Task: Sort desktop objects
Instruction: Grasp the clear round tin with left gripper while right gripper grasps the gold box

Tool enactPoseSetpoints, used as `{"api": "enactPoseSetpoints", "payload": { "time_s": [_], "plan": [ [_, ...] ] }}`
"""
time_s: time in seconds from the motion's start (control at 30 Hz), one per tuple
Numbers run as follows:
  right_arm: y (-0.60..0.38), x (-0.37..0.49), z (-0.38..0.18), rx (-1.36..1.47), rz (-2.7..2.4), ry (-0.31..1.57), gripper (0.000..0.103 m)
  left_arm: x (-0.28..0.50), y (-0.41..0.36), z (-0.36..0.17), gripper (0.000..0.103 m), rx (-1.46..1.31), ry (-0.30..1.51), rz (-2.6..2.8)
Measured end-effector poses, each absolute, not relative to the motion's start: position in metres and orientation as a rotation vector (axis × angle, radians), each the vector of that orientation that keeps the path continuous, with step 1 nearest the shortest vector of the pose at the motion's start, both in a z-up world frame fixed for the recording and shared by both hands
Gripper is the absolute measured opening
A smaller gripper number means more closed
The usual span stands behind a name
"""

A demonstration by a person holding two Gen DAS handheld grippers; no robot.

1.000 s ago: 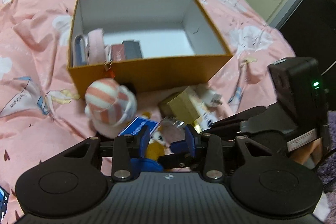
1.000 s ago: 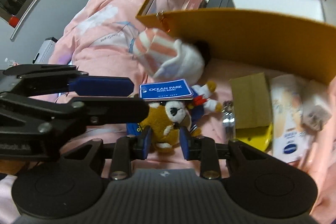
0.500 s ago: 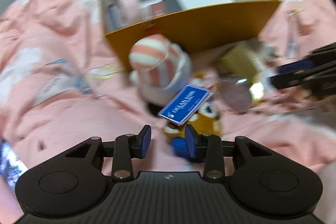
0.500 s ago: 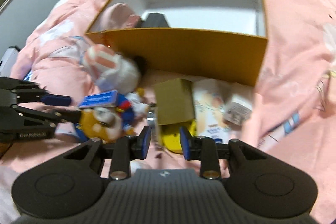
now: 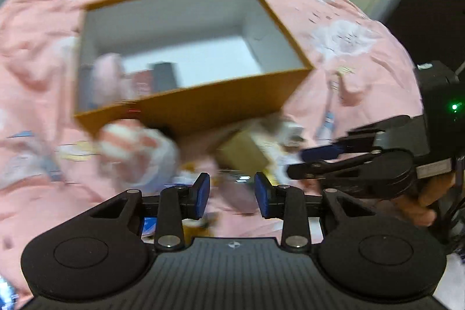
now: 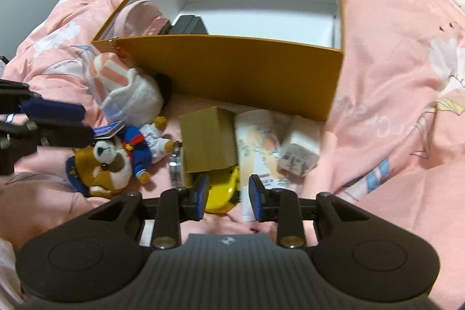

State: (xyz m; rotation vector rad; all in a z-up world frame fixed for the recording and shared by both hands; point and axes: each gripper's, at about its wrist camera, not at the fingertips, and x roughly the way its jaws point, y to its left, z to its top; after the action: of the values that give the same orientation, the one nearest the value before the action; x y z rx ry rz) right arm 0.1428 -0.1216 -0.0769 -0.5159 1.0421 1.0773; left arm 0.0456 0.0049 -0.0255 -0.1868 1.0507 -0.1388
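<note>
**Shifting from the plush dog to the pile by the box**

Swinging across the pink duvet [image 6: 392,77], the right gripper [image 6: 228,195] now hangs over the small pile lying just below the near wall of the orange box [image 6: 238,77]. A second ago it was lined up on the plush dog [image 6: 116,159]; now its jaws stand partly apart and empty, straddling the yellow object [image 6: 221,193] that pokes out from under the small cardboard box [image 6: 207,140]. My read is that the pick target has changed — the yellow piece or the cardboard box looks next.

Beside them lie a white tube [image 6: 255,147], a white plug adapter [image 6: 299,156] touching it, and a small clear vial [image 6: 175,161]. The striped plush hat [image 6: 122,89] sits at the box's near left corner.

The left gripper [image 5: 231,191], its view blurred, is also partly open and holds nothing. Earlier the dog showed between its fingers; it is now mostly hidden under the gripper, and the right gripper [image 5: 334,161] appears at the right edge.

Inside the box, against its left wall, a pink item [image 6: 139,16] and dark cases [image 6: 189,23] are already stowed — the rest is still outside.
</note>
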Motion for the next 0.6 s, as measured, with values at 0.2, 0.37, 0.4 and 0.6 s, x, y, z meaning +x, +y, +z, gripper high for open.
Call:
{"api": "enactPoseSetpoints", "payload": {
  "time_s": [0.2, 0.37, 0.4, 0.6],
  "plan": [
    [-0.134, 0.149, -0.078, -0.51, 1.047, 1.026, 0.033, 0.079, -0.017, -0.066, 0.04, -0.196, 1.199, -0.136],
    [-0.138, 0.153, -0.078, -0.486, 1.052, 1.034, 0.033, 0.09, -0.02, -0.088, 0.05, -0.222, 1.256, -0.114],
    [-0.137, 0.153, -0.079, -0.486, 1.055, 1.036, 0.033, 0.091, -0.02, -0.092, 0.05, -0.238, 1.265, -0.111],
    [-0.134, 0.153, -0.078, -0.483, 1.087, 1.031, 0.033, 0.098, -0.017, -0.109, 0.039, -0.269, 1.316, -0.071]
  ]
}}
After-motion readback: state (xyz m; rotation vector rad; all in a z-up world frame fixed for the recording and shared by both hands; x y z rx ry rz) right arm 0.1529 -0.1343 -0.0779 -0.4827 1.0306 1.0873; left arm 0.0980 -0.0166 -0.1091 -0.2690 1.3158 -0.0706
